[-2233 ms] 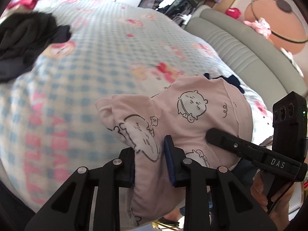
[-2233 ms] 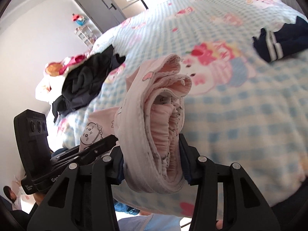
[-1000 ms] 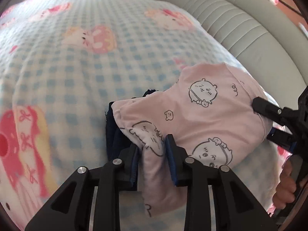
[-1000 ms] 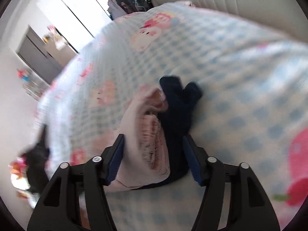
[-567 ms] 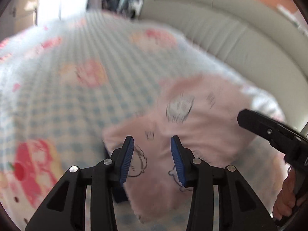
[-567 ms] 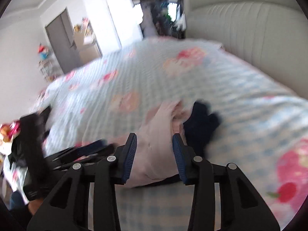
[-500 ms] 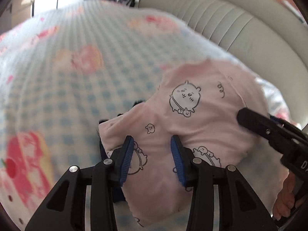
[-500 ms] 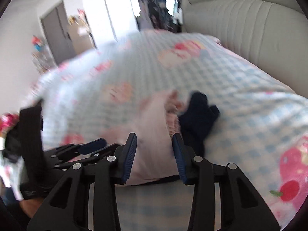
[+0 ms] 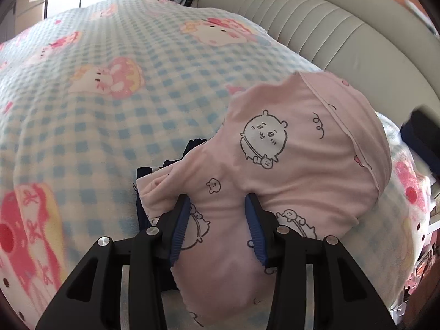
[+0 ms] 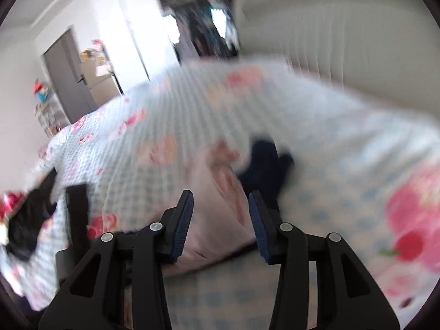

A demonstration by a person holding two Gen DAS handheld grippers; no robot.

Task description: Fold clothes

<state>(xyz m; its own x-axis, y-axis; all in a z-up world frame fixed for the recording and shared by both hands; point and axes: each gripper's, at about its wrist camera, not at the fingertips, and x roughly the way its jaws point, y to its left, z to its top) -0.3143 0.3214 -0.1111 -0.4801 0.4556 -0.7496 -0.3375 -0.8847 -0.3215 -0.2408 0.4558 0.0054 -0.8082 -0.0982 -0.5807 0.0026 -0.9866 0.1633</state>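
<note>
A: Left gripper (image 9: 217, 227) fingers part-open astride the folded pink cartoon-print garment (image 9: 288, 165); right gripper (image 10: 220, 217) opening, empty, blurred.

B: Garment rests on dark navy clothing (image 9: 143, 173), checked bedspread (image 9: 110, 123). Withdraw straight, without snagging.

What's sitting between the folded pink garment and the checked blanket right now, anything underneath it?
A dark navy garment lies under the pink garment, on the checked blanket. The left wrist view shows it peeking out at the pink edge; the blurred right wrist view shows it alongside.
</note>
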